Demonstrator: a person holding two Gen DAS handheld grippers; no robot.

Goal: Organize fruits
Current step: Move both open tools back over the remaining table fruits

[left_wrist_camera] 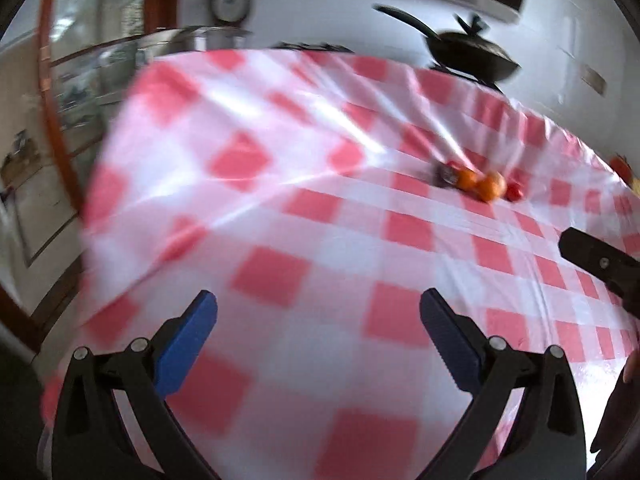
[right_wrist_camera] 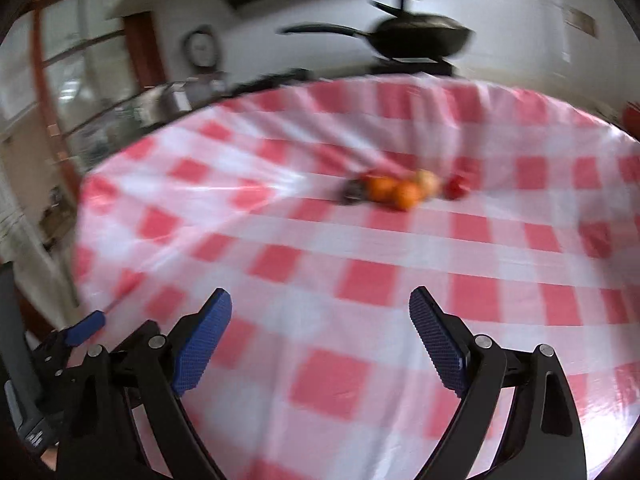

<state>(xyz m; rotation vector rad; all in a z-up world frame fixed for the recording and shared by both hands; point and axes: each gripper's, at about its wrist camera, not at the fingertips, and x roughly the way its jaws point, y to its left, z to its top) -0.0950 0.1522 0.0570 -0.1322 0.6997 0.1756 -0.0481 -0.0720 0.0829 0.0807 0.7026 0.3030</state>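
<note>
Left wrist view: left tongs [left_wrist_camera: 319, 312] spread wide, empty, above the checked worktop [left_wrist_camera: 280, 208]. Right tongs [right_wrist_camera: 320, 308] likewise spread, holding nothing. Fruits [right_wrist_camera: 404, 190], oranges and a red piece, cluster mid-worktop, well apart from both.

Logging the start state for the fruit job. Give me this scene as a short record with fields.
surface: table under a red-and-white checked cloth
fruit cluster: two oranges touching, a paler round fruit behind them, a small red fruit just right of them
dark object: left of the oranges, too blurred to name
left gripper: jaws open, nothing between them
right gripper: jaws open, nothing between them
background: black lidded pan, round wall clock
image quality: motion blur in both views
</note>
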